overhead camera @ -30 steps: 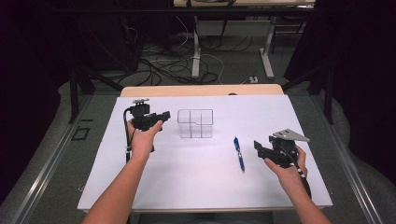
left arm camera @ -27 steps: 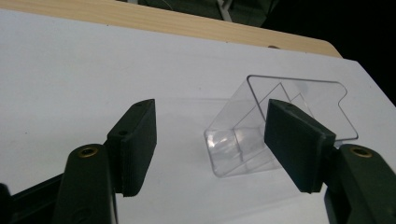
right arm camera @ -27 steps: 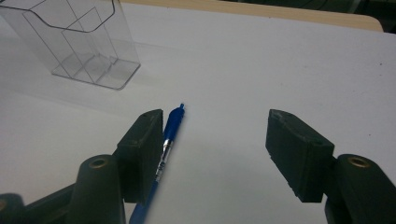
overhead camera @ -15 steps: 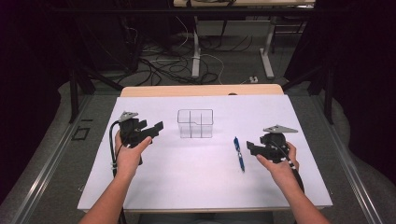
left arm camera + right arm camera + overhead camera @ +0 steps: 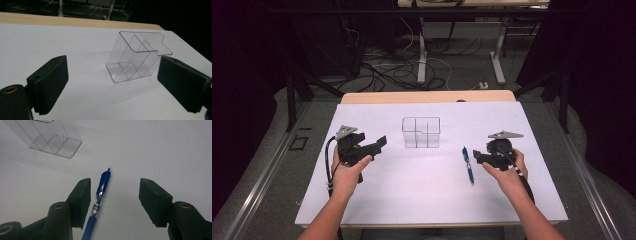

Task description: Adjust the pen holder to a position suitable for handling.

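In the right gripper view the pen (image 5: 100, 202) runs off the bottom edge, its lower barrel unseen, and the organizer (image 5: 50, 137) is cut by the top edge at upper left. In the high view the pen's print is too small to read.

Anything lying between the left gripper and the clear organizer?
No. Between the left gripper and the organizer lies bare white table, seen in the high view and the left gripper view.

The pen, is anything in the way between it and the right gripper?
No. The pen lies flat on the white table, already between the open jaws of the right gripper, close by one jaw. The clear holder stands farther off.
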`<move>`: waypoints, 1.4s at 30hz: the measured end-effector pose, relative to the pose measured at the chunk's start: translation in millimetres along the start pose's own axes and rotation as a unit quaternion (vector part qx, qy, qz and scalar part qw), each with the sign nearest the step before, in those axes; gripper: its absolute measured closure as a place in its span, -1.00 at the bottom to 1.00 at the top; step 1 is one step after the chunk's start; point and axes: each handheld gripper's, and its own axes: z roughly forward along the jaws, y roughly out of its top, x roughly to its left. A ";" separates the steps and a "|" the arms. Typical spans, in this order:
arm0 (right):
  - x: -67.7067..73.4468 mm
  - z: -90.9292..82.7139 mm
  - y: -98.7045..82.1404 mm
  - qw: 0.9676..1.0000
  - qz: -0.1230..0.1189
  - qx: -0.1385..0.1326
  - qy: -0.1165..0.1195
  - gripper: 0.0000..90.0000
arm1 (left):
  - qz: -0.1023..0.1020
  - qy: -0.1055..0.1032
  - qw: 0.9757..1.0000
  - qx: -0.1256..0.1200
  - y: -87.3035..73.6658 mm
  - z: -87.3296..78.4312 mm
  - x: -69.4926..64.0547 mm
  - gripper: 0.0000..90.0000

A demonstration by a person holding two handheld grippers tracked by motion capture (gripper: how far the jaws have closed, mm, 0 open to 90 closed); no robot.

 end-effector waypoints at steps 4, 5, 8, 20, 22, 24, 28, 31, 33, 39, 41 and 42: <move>1.4 5.6 0.2 1.000 0.009 0.021 0.011 0.09 | 0.007 -0.005 1.000 -0.001 -3.7 -2.5 -2.6 -0.82; 1.9 7.4 0.1 1.000 0.008 0.023 0.013 0.09 | 0.011 -0.005 1.000 0.000 -4.8 -3.5 -3.6 -0.82; 3.9 11.7 -0.4 0.999 0.013 0.033 0.015 0.10 | 0.028 -0.005 1.000 -0.003 -7.2 -6.3 -6.0 -0.83; 6.3 30.5 -3.1 0.998 0.010 0.066 0.012 0.15 | 0.053 -0.004 0.999 0.005 -14.9 -15.3 -7.9 -0.83; 6.0 32.7 -4.3 0.998 0.012 0.069 0.010 0.16 | 0.050 -0.005 0.999 0.000 -17.0 -14.9 -6.4 -0.83; 5.9 34.8 -5.3 0.997 0.013 0.071 0.009 0.18 | 0.049 -0.005 0.999 0.000 -19.0 -14.9 -5.4 -0.83; 7.4 37.3 -6.1 0.997 0.006 0.078 0.004 0.20 | 0.050 -0.008 0.999 -0.002 -22.4 -14.3 -4.1 -0.83; 7.5 39.6 -7.4 0.996 0.010 0.083 0.002 0.22 | 0.048 -0.007 0.999 -0.001 -24.6 -13.4 -3.1 -0.83; 7.2 41.5 -8.7 0.996 0.014 0.086 0.002 0.24 | 0.045 -0.009 0.999 0.000 -25.0 -13.4 -2.0 -0.82; 5.8 43.5 -12.8 0.995 0.022 0.099 0.007 0.30 | 0.041 -0.007 0.999 0.000 -24.7 -13.3 -0.1 -0.80; 5.9 43.3 -13.3 0.994 0.025 0.102 0.007 0.32 | 0.037 -0.007 0.999 -0.002 -24.3 -13.0 0.7 -0.80; 6.2 43.0 -13.5 0.994 0.028 0.105 0.008 0.33 | 0.037 -0.007 0.999 -0.002 -24.3 -13.0 0.7 -0.80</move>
